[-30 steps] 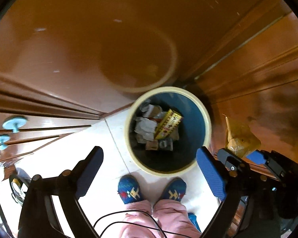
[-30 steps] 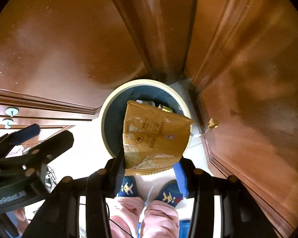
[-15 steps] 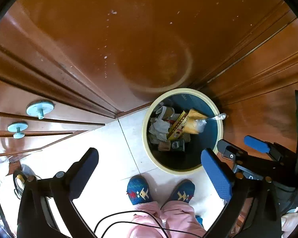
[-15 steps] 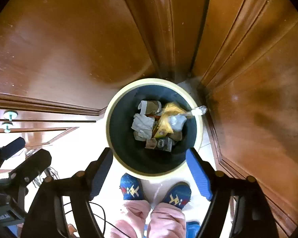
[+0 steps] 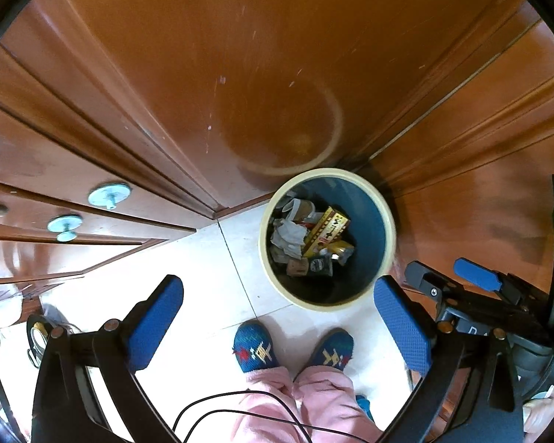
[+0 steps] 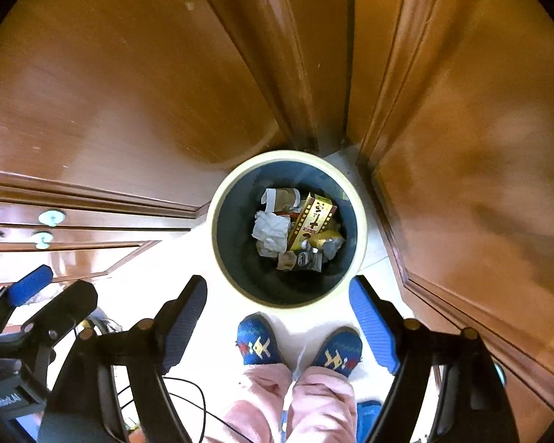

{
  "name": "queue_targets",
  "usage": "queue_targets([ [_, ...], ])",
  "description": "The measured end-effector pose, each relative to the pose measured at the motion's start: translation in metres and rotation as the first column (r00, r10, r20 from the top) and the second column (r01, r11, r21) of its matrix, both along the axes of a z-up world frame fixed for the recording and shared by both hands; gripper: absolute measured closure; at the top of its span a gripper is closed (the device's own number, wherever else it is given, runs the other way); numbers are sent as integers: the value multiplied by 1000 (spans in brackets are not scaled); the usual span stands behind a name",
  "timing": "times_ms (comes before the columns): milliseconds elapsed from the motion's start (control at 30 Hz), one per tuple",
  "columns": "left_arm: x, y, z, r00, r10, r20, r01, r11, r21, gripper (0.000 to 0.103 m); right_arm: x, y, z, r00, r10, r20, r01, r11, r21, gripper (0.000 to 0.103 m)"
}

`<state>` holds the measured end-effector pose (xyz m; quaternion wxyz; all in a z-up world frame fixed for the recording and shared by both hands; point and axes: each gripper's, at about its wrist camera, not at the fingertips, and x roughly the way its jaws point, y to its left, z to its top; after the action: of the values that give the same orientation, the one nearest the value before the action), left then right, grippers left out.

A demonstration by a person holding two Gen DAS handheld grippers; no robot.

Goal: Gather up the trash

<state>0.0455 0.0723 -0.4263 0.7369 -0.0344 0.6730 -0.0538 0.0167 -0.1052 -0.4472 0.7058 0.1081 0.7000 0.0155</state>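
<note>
Right wrist view: right gripper (image 6: 277,317) spread, empty, above cream-rimmed round blue bin (image 6: 362,243) (trash inside); left gripper (image 5: 277,317) spread, further left.

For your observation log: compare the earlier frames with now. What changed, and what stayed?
The right hand-held gripper opened and dropped the crinkled yellow plastic wrapper into the round blue cream-rimmed bin. The left hand-held gripper stayed open and empty; the bin stayed put.
</note>
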Motion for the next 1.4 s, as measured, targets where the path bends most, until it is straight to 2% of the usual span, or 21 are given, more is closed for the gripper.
queue_targets([
  [267,-12,-9,81,998,-25,57,27,999,-46,1,-4,-8,81,997,-10,70,10,1000,3,23],
  [567,-21,-15,201,984,-41,172,56,995,-78,1,-16,-25,204,981,13,195,-12,1000,-4,23],
  [700,-25,-19,261,964,-44,262,60,997,-56,1,-25,-36,255,968,14,252,-15,1000,0,23],
  [933,-32,-28,343,923,-52,381,66,998,-24,1,-42,-50,340,936,13,352,-10,1000,-11,23],
  [1200,-52,-39,410,871,-43,490,66,997,-29,1,-57,-50,430,859,52,510,-19,997,-69,23],
  [1300,-59,-39,436,835,-39,549,43,999,5,1,-59,-46,449,835,57,547,-17,997,-78,23],
  [1400,-63,-39,455,815,-35,578,32,999,14,1,-63,-43,464,815,58,577,-17,997,-77,23],
])
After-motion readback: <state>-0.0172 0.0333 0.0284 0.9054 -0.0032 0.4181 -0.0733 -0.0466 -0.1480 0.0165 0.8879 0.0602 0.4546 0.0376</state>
